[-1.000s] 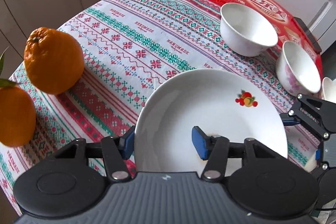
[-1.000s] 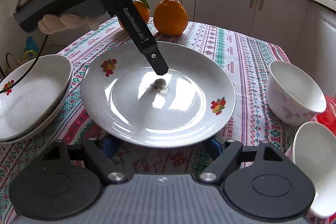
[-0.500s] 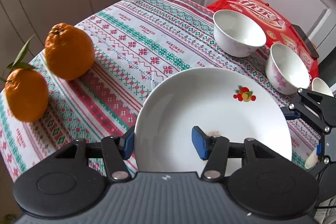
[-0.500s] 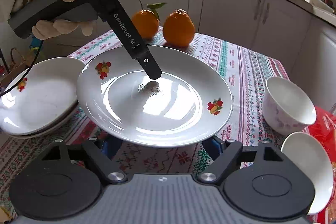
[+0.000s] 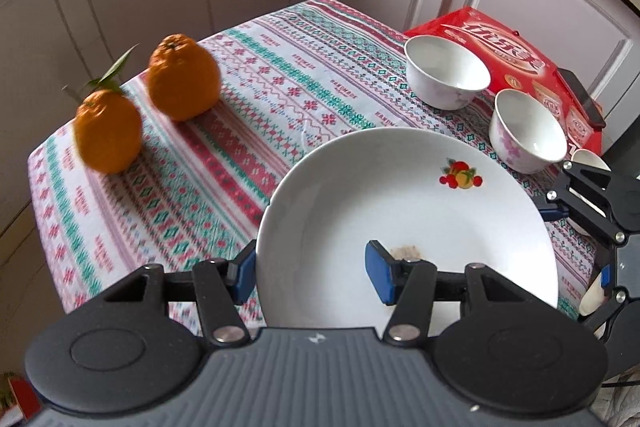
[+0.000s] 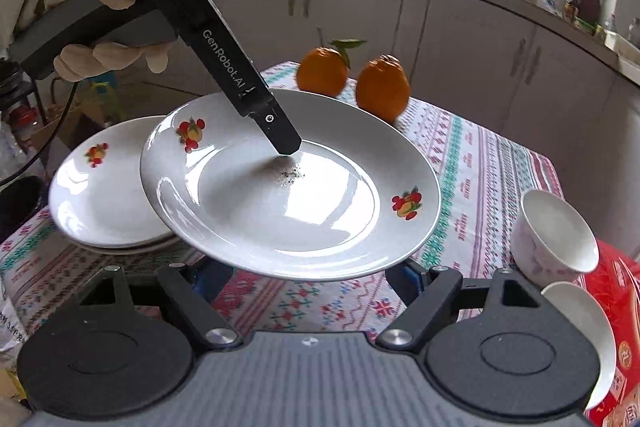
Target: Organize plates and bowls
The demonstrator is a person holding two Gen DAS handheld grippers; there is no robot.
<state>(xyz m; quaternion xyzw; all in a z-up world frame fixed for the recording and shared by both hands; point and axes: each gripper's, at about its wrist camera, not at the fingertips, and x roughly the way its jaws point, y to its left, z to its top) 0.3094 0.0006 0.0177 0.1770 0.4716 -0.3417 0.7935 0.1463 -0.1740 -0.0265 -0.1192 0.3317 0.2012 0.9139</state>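
Lifted clear of the tablecloth (image 5: 248, 115) since a second ago, the plate (image 6: 304, 211) now hangs tilted in your left gripper (image 5: 312, 269), its near-left rim overlapping the stack of plates (image 6: 100, 203) at the table's left edge. Your left tongs are closed on the plate's rim, one finger on top and one beneath, while your right gripper (image 6: 312, 279) waits spread wide and empty under the plate's near edge. You are mid-carry, I judge; next, level the plate over the stack and lower it squarely before letting go, leaving the bowls (image 5: 448, 77) for afterwards.
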